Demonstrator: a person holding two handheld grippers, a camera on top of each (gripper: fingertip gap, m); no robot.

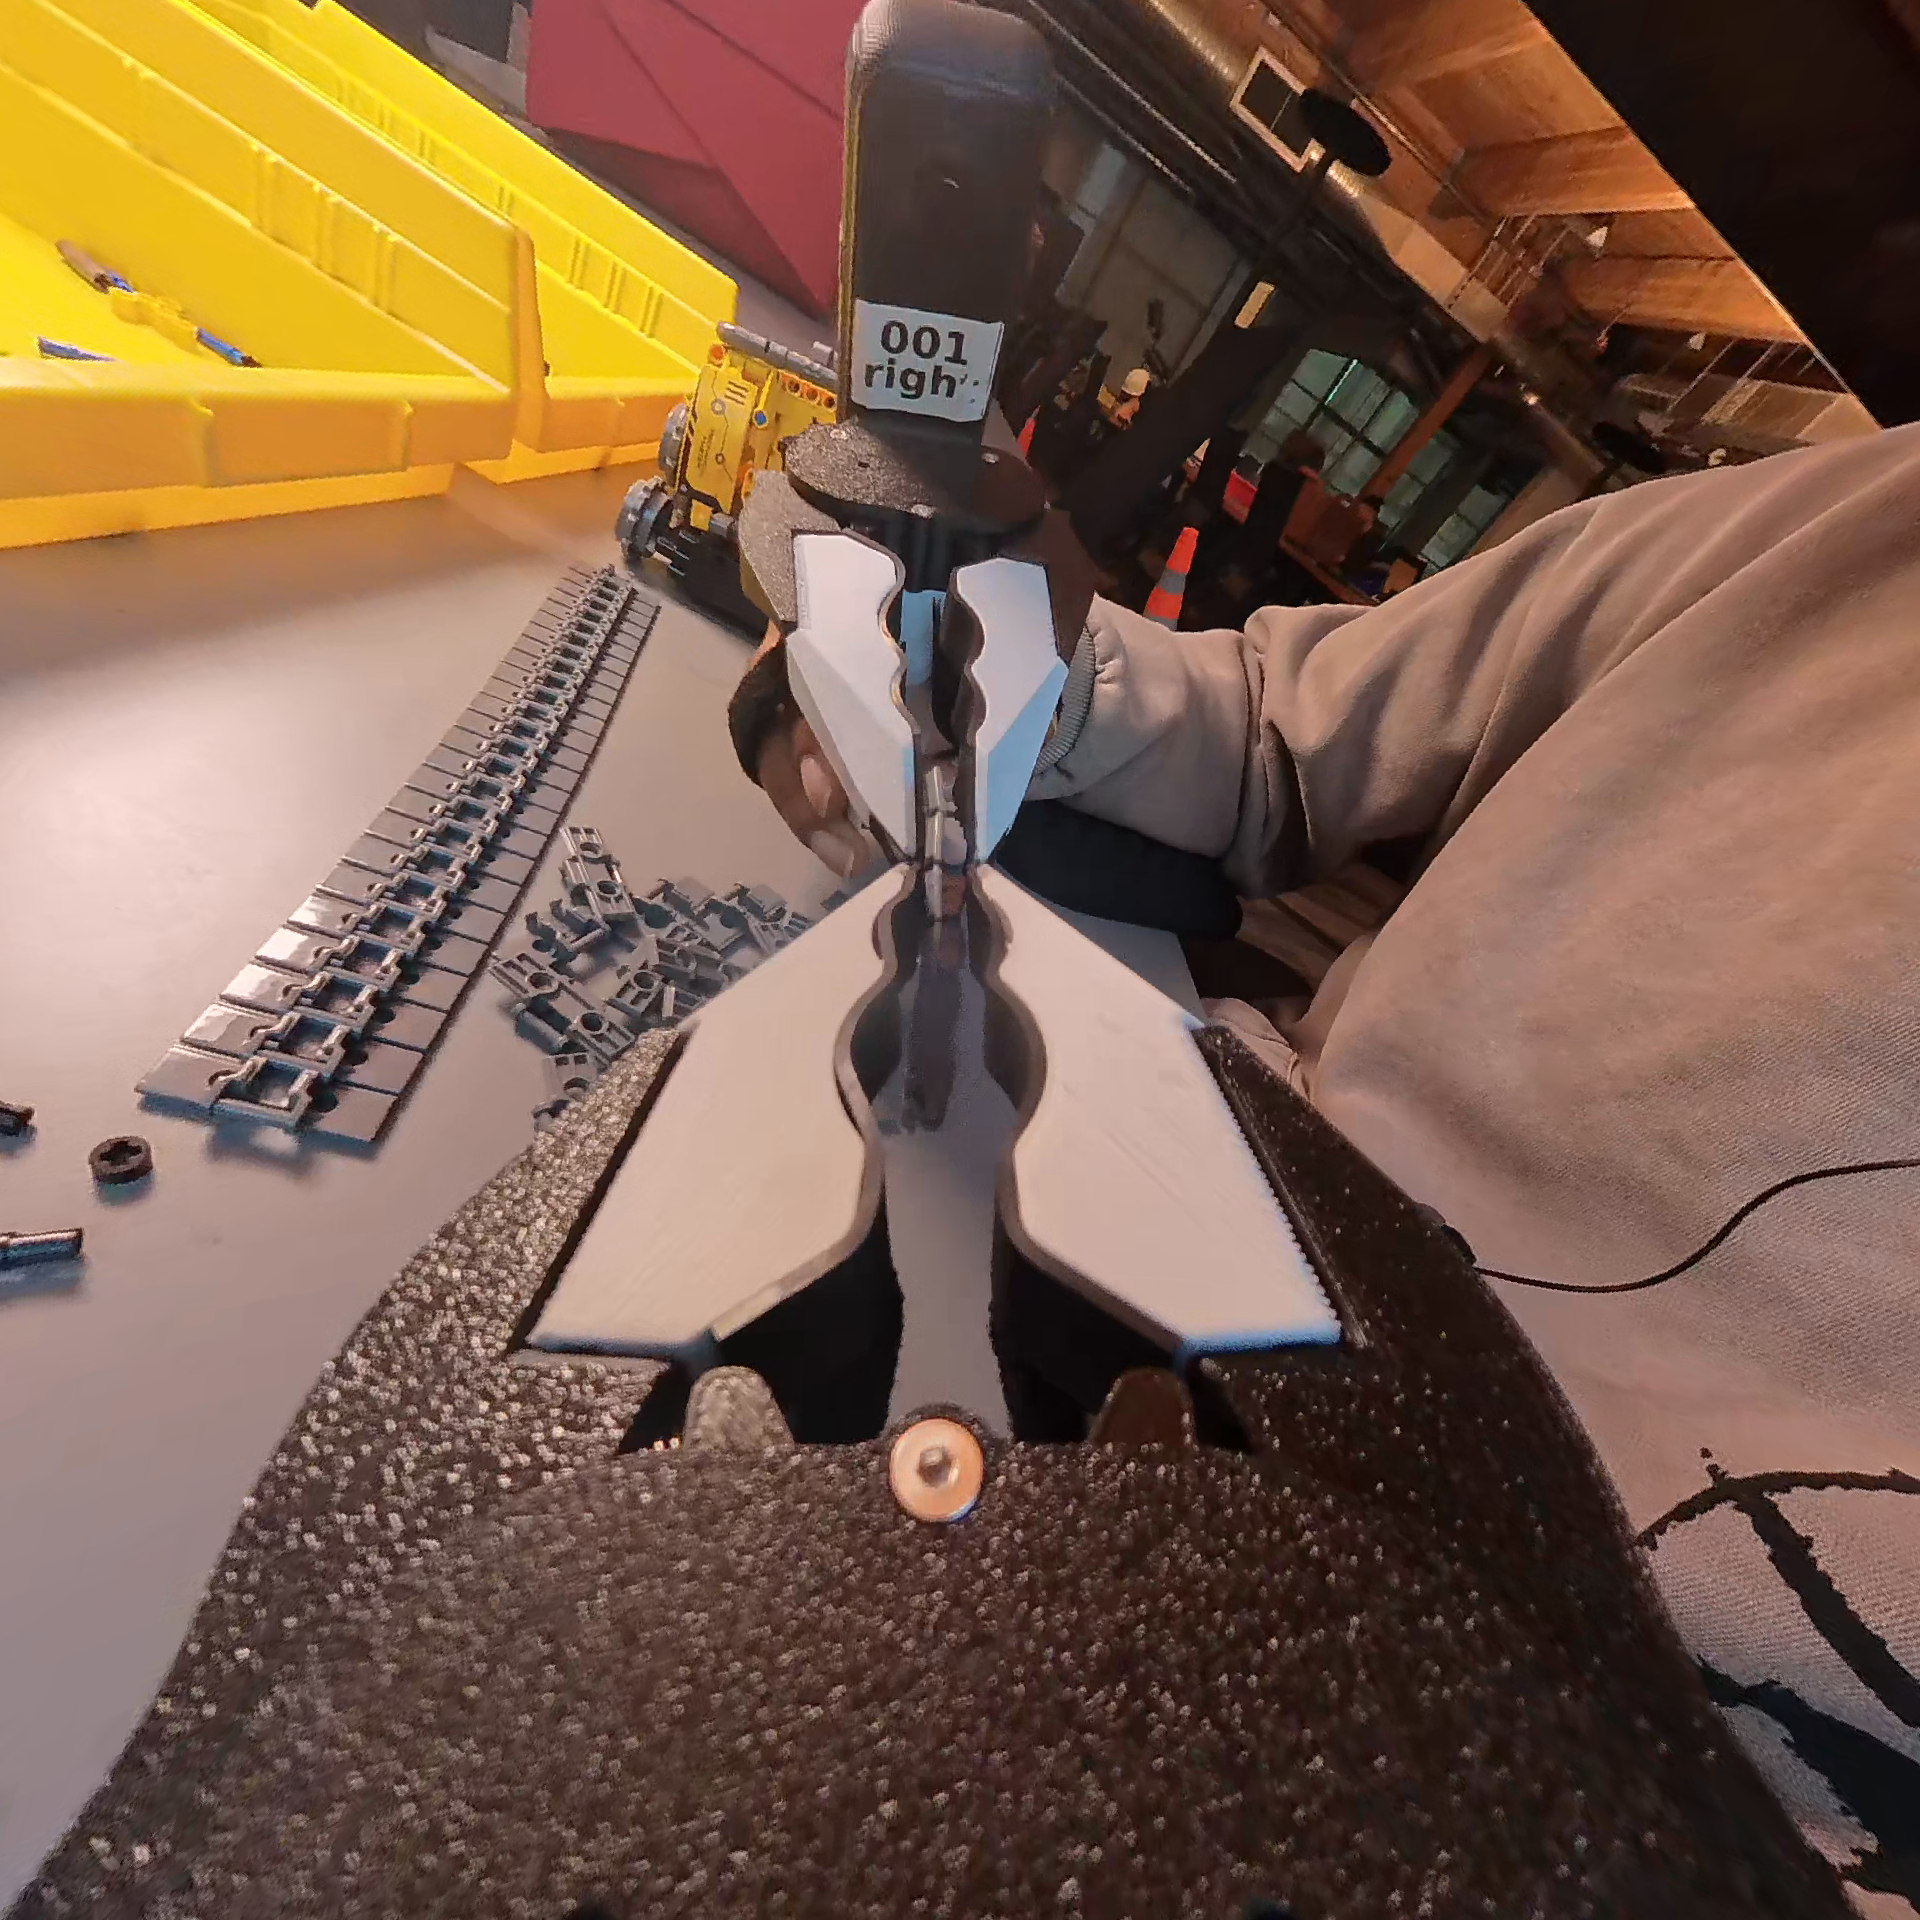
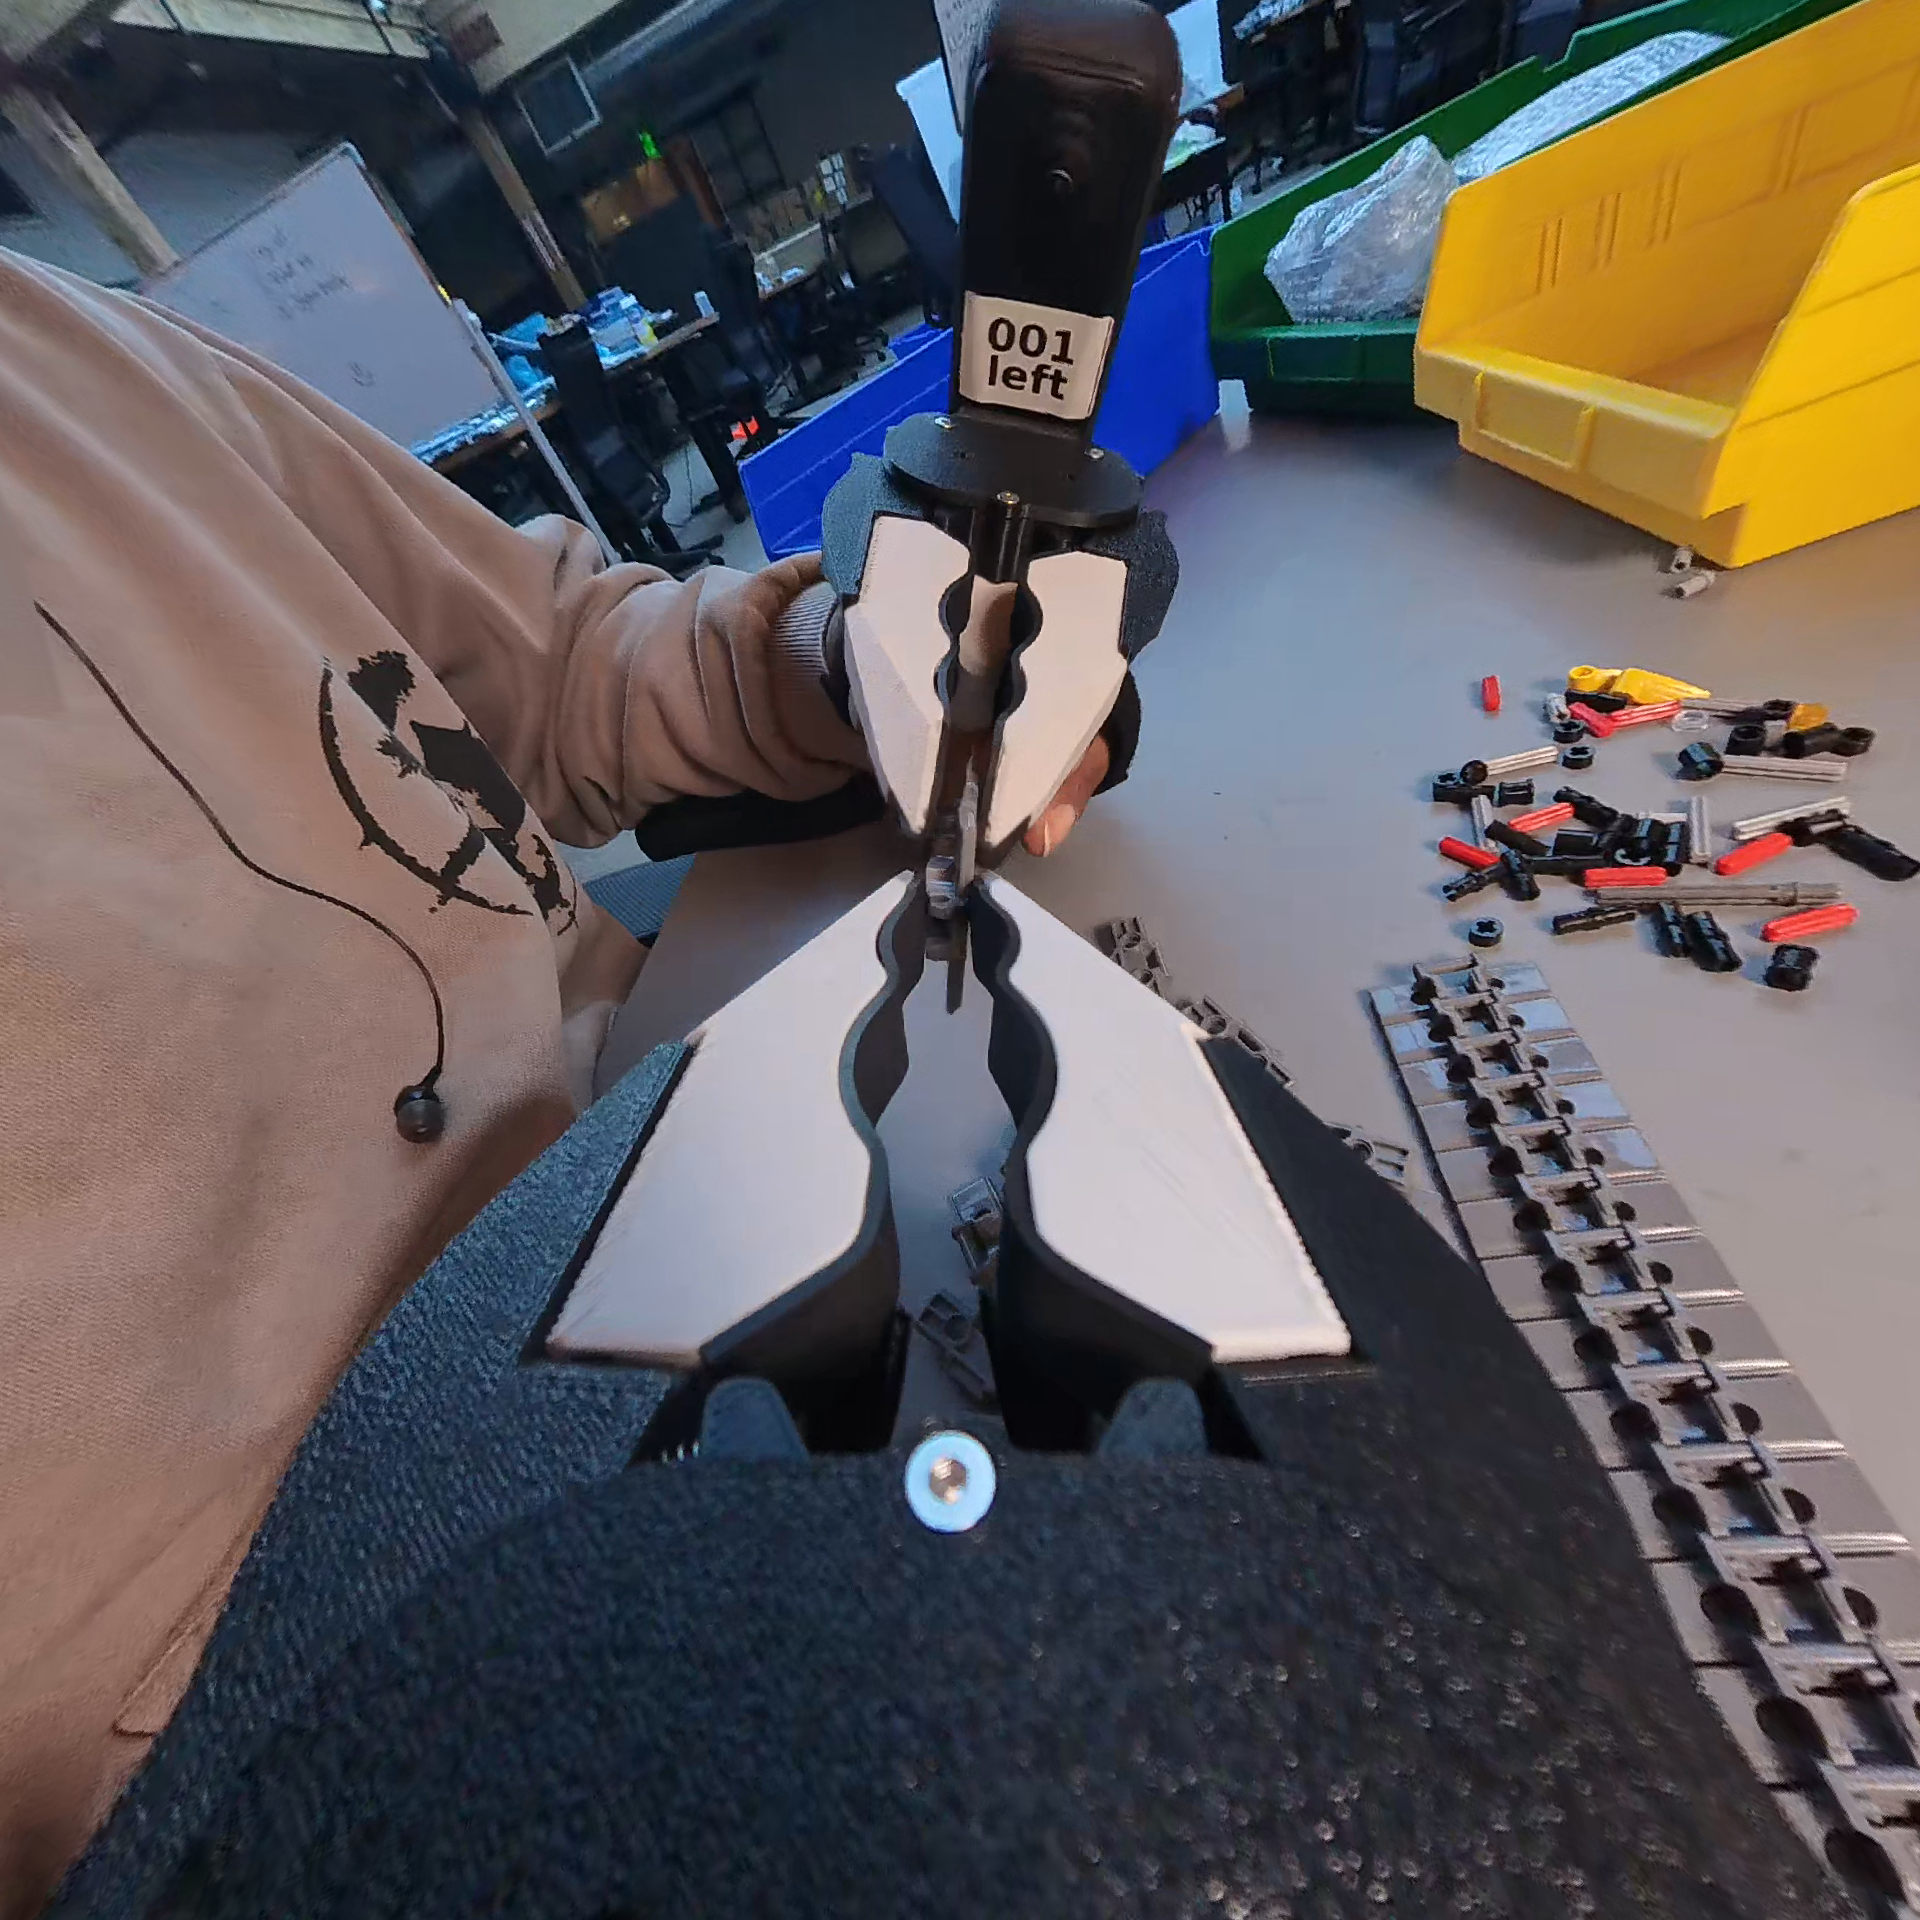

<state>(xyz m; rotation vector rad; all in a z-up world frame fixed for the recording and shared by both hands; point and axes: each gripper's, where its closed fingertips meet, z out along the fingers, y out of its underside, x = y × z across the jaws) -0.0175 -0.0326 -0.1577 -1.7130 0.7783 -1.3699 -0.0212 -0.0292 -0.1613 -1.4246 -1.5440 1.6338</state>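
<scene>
Both claws, left [image 1: 940, 883] and right [image 2: 951, 894], meet tip to tip above the tabletop [image 2: 1299, 623], each clamped on a small grey piece [image 2: 943, 868]. Assembled track strip [image 1: 416, 873] lies flat; loose links [image 1: 644, 956] beside it unjoined.

Grey table [image 2: 1351, 644]; long grey track strip [image 1: 416, 883]; pile of grey links [image 1: 644, 956]; yellow bins [image 1: 312, 312]; yellow model vehicle [image 1: 727, 447]; red and black pins [image 2: 1662, 821]; blue bin [image 2: 862, 436]; green bin [image 2: 1320, 353].

Seeing two grippers [image 1: 940, 878] [image 2: 951, 883], one assembled track strip [image 2: 1621, 1278], two yellow bins [image 2: 1704, 312], one green bin [image 2: 1320, 348], one blue bin [image 2: 862, 436].
</scene>
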